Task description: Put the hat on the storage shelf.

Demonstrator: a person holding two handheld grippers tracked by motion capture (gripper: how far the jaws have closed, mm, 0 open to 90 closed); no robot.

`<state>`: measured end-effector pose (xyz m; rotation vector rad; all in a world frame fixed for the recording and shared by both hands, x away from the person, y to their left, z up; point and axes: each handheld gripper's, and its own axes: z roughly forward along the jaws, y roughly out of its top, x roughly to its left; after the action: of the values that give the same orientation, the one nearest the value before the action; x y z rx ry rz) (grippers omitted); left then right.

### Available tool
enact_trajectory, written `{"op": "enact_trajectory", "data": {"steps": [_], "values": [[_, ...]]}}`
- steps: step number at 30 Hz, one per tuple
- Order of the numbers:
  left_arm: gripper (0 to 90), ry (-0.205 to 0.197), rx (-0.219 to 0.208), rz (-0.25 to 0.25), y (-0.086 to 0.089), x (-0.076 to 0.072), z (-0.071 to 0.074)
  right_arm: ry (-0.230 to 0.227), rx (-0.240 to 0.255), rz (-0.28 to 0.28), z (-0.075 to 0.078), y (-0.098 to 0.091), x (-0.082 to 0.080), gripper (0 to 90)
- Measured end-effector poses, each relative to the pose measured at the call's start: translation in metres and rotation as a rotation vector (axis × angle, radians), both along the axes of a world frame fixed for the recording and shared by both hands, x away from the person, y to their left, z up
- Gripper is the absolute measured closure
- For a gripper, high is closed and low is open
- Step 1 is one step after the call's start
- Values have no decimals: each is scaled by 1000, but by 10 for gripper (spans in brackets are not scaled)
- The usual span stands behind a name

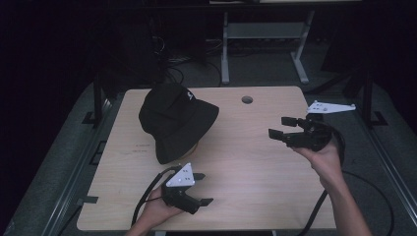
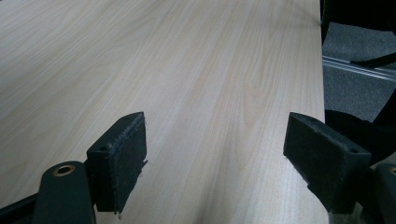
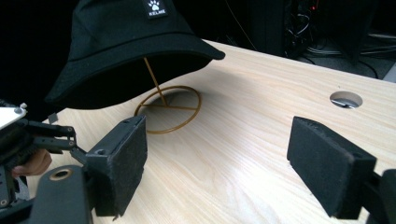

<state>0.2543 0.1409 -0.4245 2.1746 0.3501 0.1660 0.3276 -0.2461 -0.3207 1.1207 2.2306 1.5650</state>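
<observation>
From above, a black bucket hat [image 1: 176,119] sits at the worktop's [image 1: 246,162] far left, hiding nearly all of its stand. The left claw [image 1: 202,189], near the front edge, is spread and empty; the right claw [image 1: 284,126], well to the hat's right, gapes empty too.

The left gripper view shows bare wood between the parted jaws.

In the right gripper view, the hat rests on a gold wire stand [image 3: 166,103], crown cut off at the top; the cable hole [image 3: 345,99] lies beyond.
</observation>
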Motion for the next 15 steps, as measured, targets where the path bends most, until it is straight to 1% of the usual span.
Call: {"op": "enact_trajectory", "data": {"steps": [2, 4, 15], "values": [[207, 3, 5, -2, 0, 0, 0, 3, -2, -5, -3, -2, -2, 199], [206, 4, 4, -3, -1, 0, -1, -7, -2, -13, -5, -4, -6, 207], [198, -1, 5, 0, -1, 0, -2, 9, 10, -47, -21, -19, -17, 207]]}}
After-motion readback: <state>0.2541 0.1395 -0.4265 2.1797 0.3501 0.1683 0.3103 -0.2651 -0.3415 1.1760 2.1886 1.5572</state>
